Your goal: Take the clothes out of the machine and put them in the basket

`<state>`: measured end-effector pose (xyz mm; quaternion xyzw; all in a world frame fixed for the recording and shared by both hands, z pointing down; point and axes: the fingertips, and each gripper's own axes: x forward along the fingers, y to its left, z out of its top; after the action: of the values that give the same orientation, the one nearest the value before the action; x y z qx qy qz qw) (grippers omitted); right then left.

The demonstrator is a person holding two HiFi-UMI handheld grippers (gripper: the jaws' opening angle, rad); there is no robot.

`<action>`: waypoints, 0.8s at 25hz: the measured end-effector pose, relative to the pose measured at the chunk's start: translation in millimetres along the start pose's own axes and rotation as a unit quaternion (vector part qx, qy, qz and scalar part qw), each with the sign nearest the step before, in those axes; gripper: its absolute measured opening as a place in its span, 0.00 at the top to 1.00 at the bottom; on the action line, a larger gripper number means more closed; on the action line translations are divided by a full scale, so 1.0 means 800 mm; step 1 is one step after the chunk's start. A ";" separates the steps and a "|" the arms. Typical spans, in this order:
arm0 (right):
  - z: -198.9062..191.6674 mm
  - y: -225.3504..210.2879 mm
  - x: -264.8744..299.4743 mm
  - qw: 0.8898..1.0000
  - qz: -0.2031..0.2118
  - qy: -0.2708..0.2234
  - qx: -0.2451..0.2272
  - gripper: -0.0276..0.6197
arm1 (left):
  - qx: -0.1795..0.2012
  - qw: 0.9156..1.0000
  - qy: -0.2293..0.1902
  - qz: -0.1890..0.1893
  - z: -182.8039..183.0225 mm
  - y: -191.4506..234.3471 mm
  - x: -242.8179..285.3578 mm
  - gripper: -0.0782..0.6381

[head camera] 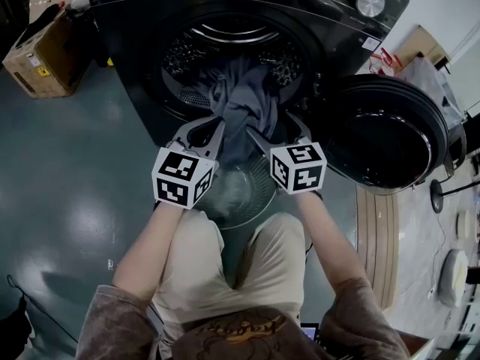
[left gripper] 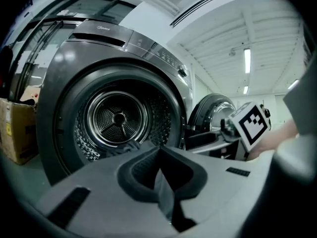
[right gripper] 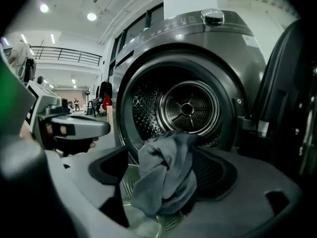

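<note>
Grey garment (head camera: 241,109) pinched in left gripper (head camera: 213,130) over basket (head camera: 259,201)

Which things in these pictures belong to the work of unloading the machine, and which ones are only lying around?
For the job: grey garment, washing machine, its open door, basket, left gripper (shut on the garment), right gripper (open).

Lying about: cardboard box, white round thing on the floor.
</note>
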<state>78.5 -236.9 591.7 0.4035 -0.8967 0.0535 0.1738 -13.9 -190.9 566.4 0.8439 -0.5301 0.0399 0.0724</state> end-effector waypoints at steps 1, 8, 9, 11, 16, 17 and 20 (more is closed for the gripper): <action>-0.001 -0.002 0.012 1.000 0.003 0.005 0.000 0.33 | -0.003 1.000 -0.001 0.000 0.000 0.001 -0.001 0.88; 0.010 -0.030 0.105 0.999 0.006 0.021 0.041 0.20 | -0.006 1.000 0.000 -0.002 -0.001 0.001 -0.002 0.88; 0.011 -0.034 0.119 0.999 0.005 0.028 0.041 0.19 | -0.007 1.000 0.001 -0.003 -0.002 0.001 -0.002 0.88; 0.009 -0.041 0.148 0.998 0.000 0.046 0.036 0.18 | -0.007 1.000 0.003 -0.003 -0.003 0.001 -0.003 0.88; -0.017 -0.052 0.200 0.994 -0.009 0.103 0.047 0.18 | -0.006 1.000 0.008 -0.004 -0.005 0.005 -0.007 0.88; -0.024 -0.054 0.207 0.992 -0.012 0.113 0.046 0.18 | -0.008 1.000 0.009 -0.005 -0.006 0.005 -0.008 0.88; -0.040 -0.059 0.219 0.990 -0.022 0.136 0.040 0.17 | -0.018 1.000 0.011 -0.009 -0.007 0.006 -0.010 0.88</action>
<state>14.5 -384.1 681.7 0.4183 -0.8530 0.1401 0.2788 -21.7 -184.5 571.1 0.8467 -0.5223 0.0389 0.0933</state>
